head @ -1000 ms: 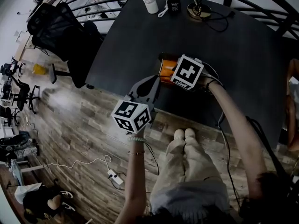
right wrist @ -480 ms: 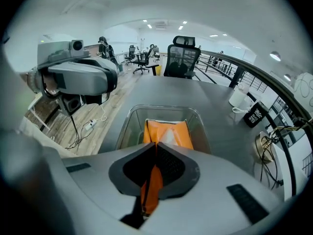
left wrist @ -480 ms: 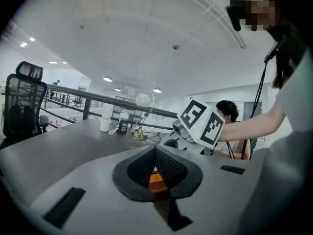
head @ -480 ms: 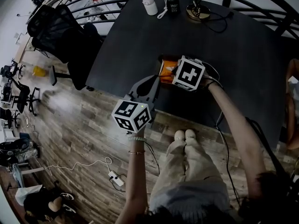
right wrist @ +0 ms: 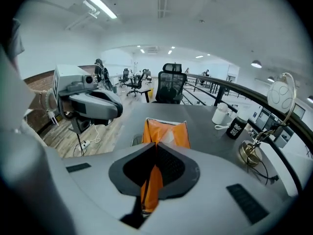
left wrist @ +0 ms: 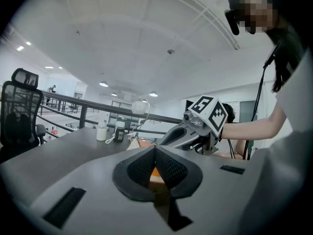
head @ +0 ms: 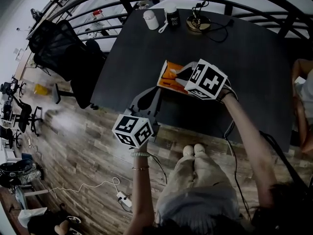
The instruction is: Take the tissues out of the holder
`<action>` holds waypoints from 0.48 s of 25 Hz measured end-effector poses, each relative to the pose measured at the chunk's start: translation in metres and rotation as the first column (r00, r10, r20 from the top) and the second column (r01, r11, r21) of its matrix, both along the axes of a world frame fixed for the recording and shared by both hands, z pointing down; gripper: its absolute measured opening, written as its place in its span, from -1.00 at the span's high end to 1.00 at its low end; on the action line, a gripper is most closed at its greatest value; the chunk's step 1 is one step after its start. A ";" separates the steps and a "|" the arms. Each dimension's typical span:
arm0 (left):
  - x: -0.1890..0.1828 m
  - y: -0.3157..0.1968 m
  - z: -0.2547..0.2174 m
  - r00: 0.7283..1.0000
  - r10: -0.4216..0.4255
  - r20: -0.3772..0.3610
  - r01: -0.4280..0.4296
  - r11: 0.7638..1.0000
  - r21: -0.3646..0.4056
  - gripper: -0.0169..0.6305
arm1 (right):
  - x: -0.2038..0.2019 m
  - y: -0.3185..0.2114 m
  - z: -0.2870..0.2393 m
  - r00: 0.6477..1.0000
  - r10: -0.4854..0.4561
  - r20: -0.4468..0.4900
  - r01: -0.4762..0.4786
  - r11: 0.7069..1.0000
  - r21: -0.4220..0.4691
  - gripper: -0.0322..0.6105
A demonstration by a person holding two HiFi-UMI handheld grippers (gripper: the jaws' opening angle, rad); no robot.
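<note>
Head view: large dark rectangular table [head: 254, 67] fills the upper centre and right of the frame. Black mesh office chair [head: 56, 40] stands on the wood floor at upper left, apart from the table.

Left gripper [head: 149, 94]: at the table's near edge, lower left of centre. Jaws closed, pads meeting at the tips. An orange sliver shows through the slit below them, lying beyond the pads.

Right gripper [right wrist: 156, 148]: centre of the head view, just right of the left one. Jaws clenched on the near end of the orange soft tissue packet [head: 169, 76].

Packet position: centre of the table's near half, stretching from the right jaws toward the table's far side. A pale patch shows on its top face. Cannot tell whether it rests on the table.

Top edge of the table: brass-based desk lamp [head: 197, 22], small white bottle [head: 150, 19], black can [head: 171, 17] between them.
</note>
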State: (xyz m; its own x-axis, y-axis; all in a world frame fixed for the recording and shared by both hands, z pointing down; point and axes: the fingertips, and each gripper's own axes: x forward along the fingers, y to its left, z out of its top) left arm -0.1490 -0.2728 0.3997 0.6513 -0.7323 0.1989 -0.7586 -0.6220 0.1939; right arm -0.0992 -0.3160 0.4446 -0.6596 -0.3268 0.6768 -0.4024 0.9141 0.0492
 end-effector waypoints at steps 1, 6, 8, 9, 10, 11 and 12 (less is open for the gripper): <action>0.001 0.001 -0.003 1.000 0.010 0.005 -0.010 1.000 0.005 0.92 | 0.002 0.000 -0.008 1.000 0.010 0.018 -0.010 1.000 0.012 0.84; 0.012 -0.002 -0.017 0.999 0.045 -0.002 -0.045 0.998 0.037 0.92 | 0.014 0.004 -0.038 0.997 0.040 0.060 -0.044 0.997 0.065 0.84; 0.022 -0.001 -0.022 0.997 0.072 -0.007 -0.071 0.996 0.052 0.92 | 0.019 0.008 -0.045 0.997 0.048 0.063 -0.053 0.995 0.083 0.83; 0.028 0.000 -0.024 0.996 0.088 -0.007 -0.088 0.994 0.059 0.92 | 0.022 0.010 -0.048 0.996 0.053 0.066 -0.059 0.994 0.090 0.84; 0.033 0.000 -0.026 0.995 0.103 -0.007 -0.103 0.993 0.065 0.92 | 0.025 0.011 -0.052 0.996 0.059 0.069 -0.066 0.993 0.097 0.83; 0.037 0.001 -0.027 0.993 0.115 -0.008 -0.115 0.991 0.070 0.92 | 0.028 0.012 -0.054 0.995 0.065 0.073 -0.072 0.992 0.104 0.83; 0.040 0.002 -0.028 0.992 0.126 -0.010 -0.125 0.989 0.074 0.92 | 0.031 0.014 -0.057 0.995 0.071 0.076 -0.079 0.991 0.109 0.83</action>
